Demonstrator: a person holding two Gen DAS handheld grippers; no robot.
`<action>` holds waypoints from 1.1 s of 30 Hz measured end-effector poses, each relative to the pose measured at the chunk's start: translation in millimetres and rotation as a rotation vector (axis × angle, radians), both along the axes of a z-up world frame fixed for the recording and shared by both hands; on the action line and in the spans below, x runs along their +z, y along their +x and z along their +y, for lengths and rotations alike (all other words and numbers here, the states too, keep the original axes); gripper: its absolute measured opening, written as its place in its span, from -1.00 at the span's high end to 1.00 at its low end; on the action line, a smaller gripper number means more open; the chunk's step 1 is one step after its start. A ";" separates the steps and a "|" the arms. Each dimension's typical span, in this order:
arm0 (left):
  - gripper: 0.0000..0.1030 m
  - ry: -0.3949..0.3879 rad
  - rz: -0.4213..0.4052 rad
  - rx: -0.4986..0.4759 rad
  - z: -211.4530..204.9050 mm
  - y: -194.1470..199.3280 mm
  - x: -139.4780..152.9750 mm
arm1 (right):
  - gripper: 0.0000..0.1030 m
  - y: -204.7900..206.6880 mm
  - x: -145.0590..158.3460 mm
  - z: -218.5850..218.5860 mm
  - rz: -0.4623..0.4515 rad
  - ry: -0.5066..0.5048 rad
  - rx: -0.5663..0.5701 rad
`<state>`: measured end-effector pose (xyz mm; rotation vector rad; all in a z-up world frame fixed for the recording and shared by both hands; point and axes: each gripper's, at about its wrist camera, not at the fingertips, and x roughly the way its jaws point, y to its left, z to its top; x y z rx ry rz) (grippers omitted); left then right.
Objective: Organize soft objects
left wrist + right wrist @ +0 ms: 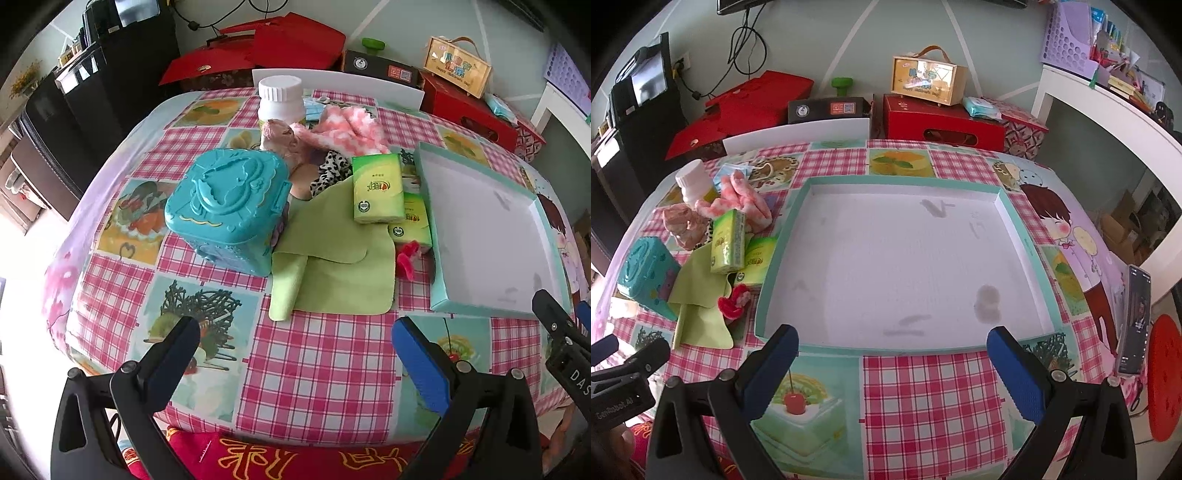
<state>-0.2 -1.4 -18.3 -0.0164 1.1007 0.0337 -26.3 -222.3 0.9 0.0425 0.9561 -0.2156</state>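
Tablecloth [325, 369] checkered (pink/white), tray [783, 236] empty.

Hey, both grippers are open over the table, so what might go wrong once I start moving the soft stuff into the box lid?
The tissue packs lie on the green cloth; pulling the cloth first would likely drag or tip them. The white bottle stands right beside the pink fuzzy sock and may topple when that is lifted.

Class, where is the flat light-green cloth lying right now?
In both views, the flat light-green cloth lies between the turquoise plastic case and the shallow teal-rimmed tray.
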 end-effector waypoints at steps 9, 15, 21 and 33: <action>-1.00 0.006 -0.008 0.013 0.2 -1.5 0.1 | -1.00 -2.2 -0.5 -6.9 -0.005 0.030 -0.012; -1.00 0.005 -0.011 0.020 -0.4 -2.4 0.4 | -1.00 -2.0 -1.8 -7.9 0.000 0.037 -0.015; -1.00 0.007 -0.013 0.024 -0.6 -2.6 0.6 | -1.00 -2.3 -2.4 -5.8 -0.001 0.028 -0.014; -1.00 0.004 -0.012 0.025 -0.7 -2.8 1.2 | -1.00 -2.4 -2.7 -5.6 0.004 0.027 -0.011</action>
